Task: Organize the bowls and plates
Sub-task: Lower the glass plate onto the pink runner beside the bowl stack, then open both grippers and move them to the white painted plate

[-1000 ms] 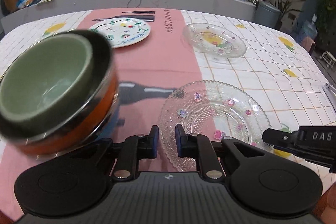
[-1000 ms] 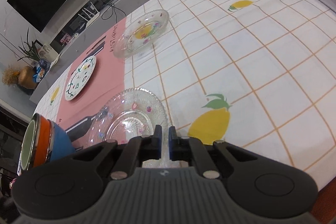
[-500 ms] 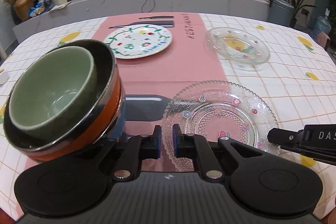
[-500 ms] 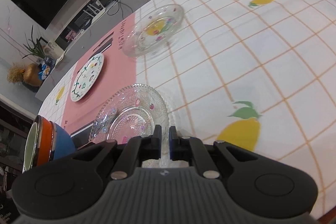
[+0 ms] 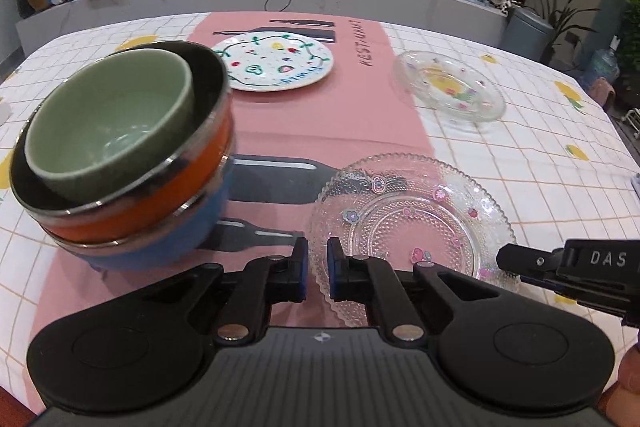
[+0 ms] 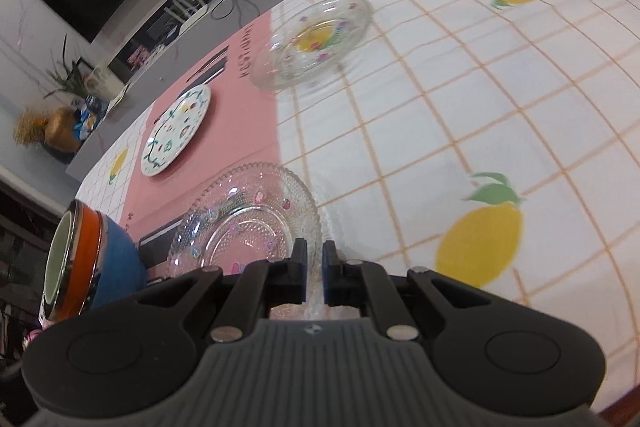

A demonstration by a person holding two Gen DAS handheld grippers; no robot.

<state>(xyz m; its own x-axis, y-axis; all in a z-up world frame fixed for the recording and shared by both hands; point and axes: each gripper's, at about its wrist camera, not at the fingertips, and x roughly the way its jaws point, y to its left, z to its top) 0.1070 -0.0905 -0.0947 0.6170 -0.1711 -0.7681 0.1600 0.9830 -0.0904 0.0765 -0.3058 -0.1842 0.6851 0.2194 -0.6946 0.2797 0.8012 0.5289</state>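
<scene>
1. The left gripper [image 5: 317, 267] sits at the bottom centre of the left wrist view. Its jaws have just been closing and now stand nearly together, nipping the scalloped near-left rim of the beaded glass plate [image 5: 412, 223], which shows in the narrow gap between them.
2. The right gripper [image 6: 315, 259] is pressed almost fully together. In the right wrist view the same plate's rim runs into the slit between its fingers. In the left wrist view its black tip meets the plate's right edge at the lower right.
3. The beaded glass plate lies in the lower middle of both views, partly over the pink runner [image 5: 312, 115] and partly over the lemon-print tablecloth [image 5: 520, 155].
4. At the left of the left wrist view, three bowls are nested and tilted: a green bowl [image 5: 108, 123] inside an orange bowl [image 5: 192, 179], which is inside a blue bowl [image 5: 160, 243].
5. A white painted plate [image 5: 276, 61] lies on the runner at upper centre.
6. A second glass plate [image 5: 448, 87] lies at upper right on the tablecloth, well apart from the held plate.
</scene>
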